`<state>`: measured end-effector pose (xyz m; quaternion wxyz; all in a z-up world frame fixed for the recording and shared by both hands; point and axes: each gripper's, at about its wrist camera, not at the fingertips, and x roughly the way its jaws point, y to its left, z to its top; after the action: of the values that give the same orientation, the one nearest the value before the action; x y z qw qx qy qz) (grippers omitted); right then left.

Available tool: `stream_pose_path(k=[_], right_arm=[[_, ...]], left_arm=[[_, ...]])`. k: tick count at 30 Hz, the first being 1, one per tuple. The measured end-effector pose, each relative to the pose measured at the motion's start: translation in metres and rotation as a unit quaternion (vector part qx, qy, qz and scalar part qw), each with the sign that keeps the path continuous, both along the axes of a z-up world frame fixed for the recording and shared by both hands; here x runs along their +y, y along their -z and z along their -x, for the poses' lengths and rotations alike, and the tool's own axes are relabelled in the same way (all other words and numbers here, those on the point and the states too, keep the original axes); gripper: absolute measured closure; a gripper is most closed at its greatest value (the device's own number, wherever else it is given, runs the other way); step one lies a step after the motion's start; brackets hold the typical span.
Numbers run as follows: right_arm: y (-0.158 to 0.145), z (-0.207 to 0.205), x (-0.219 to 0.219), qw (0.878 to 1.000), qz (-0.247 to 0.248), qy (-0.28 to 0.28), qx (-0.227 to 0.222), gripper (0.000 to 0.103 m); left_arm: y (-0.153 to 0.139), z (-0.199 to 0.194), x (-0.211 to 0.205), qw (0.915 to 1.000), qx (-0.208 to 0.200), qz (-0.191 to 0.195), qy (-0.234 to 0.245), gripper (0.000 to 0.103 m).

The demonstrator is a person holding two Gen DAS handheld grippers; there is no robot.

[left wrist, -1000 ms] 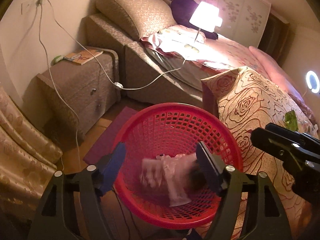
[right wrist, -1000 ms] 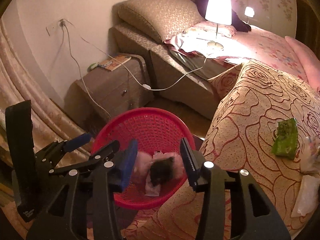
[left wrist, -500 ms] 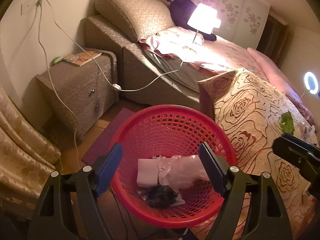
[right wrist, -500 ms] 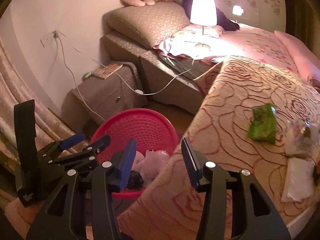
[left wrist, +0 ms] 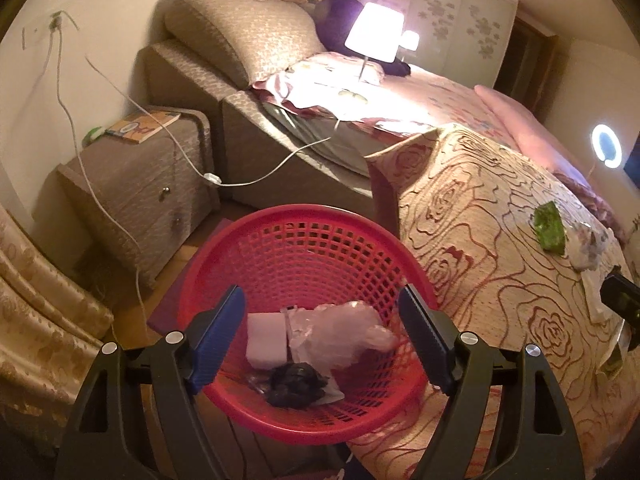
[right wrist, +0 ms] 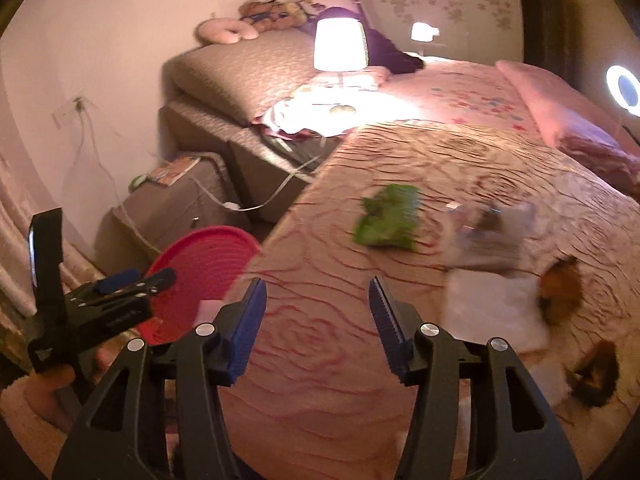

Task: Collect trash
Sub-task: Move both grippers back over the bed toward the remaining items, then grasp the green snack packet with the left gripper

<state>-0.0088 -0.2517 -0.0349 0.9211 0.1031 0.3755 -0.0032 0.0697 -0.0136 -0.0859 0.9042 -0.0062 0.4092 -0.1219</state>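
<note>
Reaching for more trash, we judge: right gripper (right wrist: 318,330), jaws opening and empty, needs the green wrapper (right wrist: 388,222) at frame centre; left gripper (left wrist: 322,340) gapes empty over the red basket (left wrist: 280,224).

lit lamp (left wrist: 374,32) on bed (left wrist: 432,96), nightstand (left wrist: 136,184) beside

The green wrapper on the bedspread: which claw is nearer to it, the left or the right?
Right. The right claw is over the bedspread, the green wrapper just ahead of its opening, empty jaws. The left claw hangs over the red basket, farther off.
</note>
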Motion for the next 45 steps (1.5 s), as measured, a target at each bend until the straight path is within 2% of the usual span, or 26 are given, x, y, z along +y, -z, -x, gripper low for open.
stream_pose_path(k=[15,26,38,45], right_arm=[[-0.003,0.052,-0.081,0.995,0.013,0.096,-0.013,0.051],[0.000,0.067,-0.104,0.993,0.009,0.119,-0.022,0.050],[-0.002,0.080,-0.134,0.989,-0.020,0.144,-0.035,0.050],[0.001,0.081,-0.143,0.988,-0.034,0.148,-0.035,0.050]], left_arm=[[-0.004,0.022,-0.036,0.9988,-0.002,0.008,0.049,0.027],[-0.016,0.030,-0.068,0.9970,-0.014,0.008,0.076,0.027],[-0.037,0.020,-0.151,0.9891,-0.032,-0.010,0.144,0.027],[-0.033,-0.003,-0.199,0.9858,-0.018,-0.019,0.166,0.027]])
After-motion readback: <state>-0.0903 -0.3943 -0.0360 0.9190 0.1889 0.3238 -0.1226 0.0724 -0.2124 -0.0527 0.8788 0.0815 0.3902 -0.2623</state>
